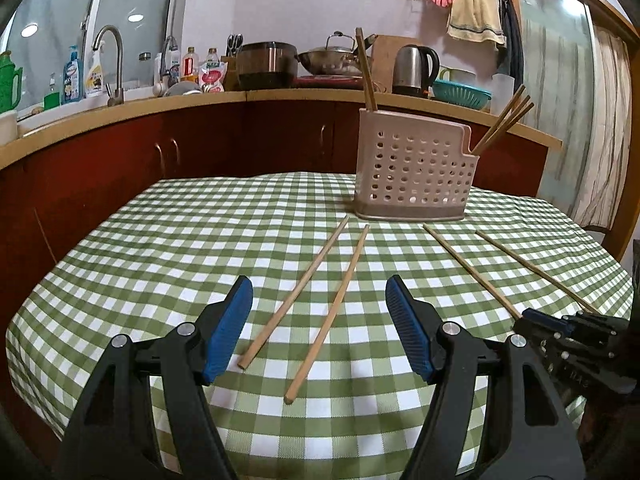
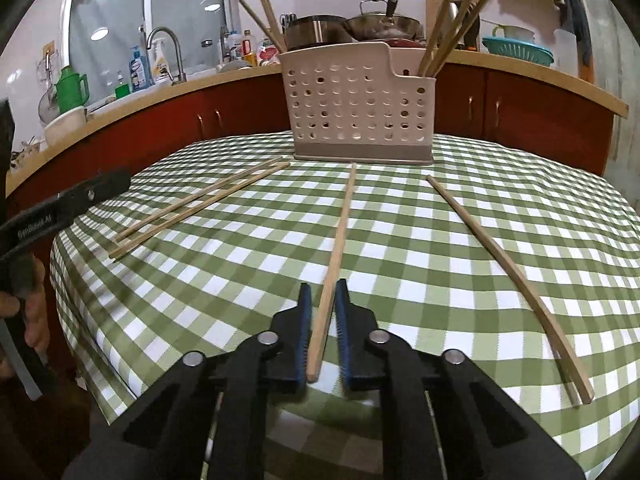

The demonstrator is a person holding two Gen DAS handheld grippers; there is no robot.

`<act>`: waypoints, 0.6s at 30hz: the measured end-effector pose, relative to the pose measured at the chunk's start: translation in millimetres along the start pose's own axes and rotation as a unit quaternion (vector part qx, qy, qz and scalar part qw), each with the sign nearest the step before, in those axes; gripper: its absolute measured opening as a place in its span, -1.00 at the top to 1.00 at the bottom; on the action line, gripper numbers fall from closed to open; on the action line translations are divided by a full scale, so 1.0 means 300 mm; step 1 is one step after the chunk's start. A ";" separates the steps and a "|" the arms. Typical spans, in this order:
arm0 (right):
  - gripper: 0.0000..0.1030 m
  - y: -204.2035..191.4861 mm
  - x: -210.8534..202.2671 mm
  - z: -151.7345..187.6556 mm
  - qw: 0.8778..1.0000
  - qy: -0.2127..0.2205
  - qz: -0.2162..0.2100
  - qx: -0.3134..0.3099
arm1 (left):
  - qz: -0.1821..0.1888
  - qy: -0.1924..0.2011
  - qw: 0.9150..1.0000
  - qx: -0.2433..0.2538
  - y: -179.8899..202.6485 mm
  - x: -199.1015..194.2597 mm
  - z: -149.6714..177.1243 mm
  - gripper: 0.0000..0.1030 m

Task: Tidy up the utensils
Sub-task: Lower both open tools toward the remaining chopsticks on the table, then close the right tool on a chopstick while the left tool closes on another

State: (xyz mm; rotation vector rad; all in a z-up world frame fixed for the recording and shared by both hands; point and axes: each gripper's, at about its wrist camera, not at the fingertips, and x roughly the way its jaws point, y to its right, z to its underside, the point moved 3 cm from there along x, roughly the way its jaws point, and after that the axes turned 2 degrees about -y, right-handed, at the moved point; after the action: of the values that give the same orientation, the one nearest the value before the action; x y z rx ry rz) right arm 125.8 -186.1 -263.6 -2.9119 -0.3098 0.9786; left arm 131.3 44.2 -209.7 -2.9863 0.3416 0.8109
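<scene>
Gripping one chopstick point(image 2: 338, 248) near its close end, the right hand-held gripper point(image 2: 323, 300) is clamped on it low over the tabletop point(image 2: 500, 168).

That chopstick runs straight away from the blue pads point(image 2: 306, 320) toward the holder point(image 2: 356, 108), its far tip just short of the holder's grey base; another chopstick point(image 2: 508, 268) lies apart on its right. Two more, a pair point(image 1: 316, 300), lie side by side between the spread fingers of the left hand-held gripper point(image 1: 320, 300), which stands open above them, neither pad touching the wood. The holder stands upright at the far side of the green checked cloth, with sticks point(image 2: 452, 28) leaning out of both its ends.
</scene>
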 end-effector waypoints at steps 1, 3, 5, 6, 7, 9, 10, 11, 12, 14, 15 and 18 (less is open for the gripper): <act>0.87 0.011 -0.002 0.001 1.000 0.000 0.002 0.006 | 0.001 -0.004 1.000 -0.001 0.000 0.006 0.006 -0.30; 0.87 0.034 -0.006 0.004 1.000 0.001 0.010 0.011 | 0.003 -0.009 1.000 -0.002 -0.001 0.014 0.016 -0.29; 0.87 0.058 -0.012 0.001 1.000 0.003 0.015 0.018 | 0.004 -0.018 1.000 0.000 0.004 0.027 0.030 -0.28; 0.88 0.068 -0.017 0.000 1.000 0.005 0.018 0.019 | 0.005 -0.021 1.000 0.000 0.006 0.030 0.037 -0.28; 0.88 0.076 -0.019 -0.001 1.000 0.006 0.021 0.019 | 0.006 -0.027 1.000 0.001 0.008 0.036 0.045 -0.25; 0.88 0.098 -0.028 -0.002 0.999 0.010 0.030 0.021 | 0.007 -0.037 0.999 0.003 0.012 0.048 0.060 -0.18; 0.88 0.110 -0.028 -0.005 0.999 0.011 0.033 0.026 | 0.008 -0.045 0.999 0.002 0.013 0.055 0.070 -0.16; 0.88 0.128 -0.031 -0.004 0.999 0.012 0.036 0.032 | 0.010 -0.051 0.999 0.000 0.012 0.060 0.078 -0.15; 0.88 0.141 -0.033 -0.005 0.999 0.013 0.038 0.036 | 0.010 -0.055 0.998 -0.002 0.010 0.064 0.087 -0.12; 0.88 0.171 -0.042 -0.001 0.998 0.016 0.044 0.041 | 0.011 -0.071 0.997 -0.010 0.004 0.078 0.107 -0.06; 0.88 0.184 -0.047 0.002 0.998 0.018 0.044 0.043 | 0.011 -0.077 0.997 -0.014 -0.001 0.085 0.114 -0.03; 0.88 0.202 -0.054 0.009 0.998 0.022 0.034 0.046 | 0.010 -0.086 0.996 -0.023 -0.010 0.098 0.126 0.04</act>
State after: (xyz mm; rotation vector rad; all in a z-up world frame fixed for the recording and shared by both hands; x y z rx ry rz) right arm 122.1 -248.9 -263.2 -2.8734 -0.1610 0.9094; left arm 137.9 44.2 -257.1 -2.9298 0.3517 1.0833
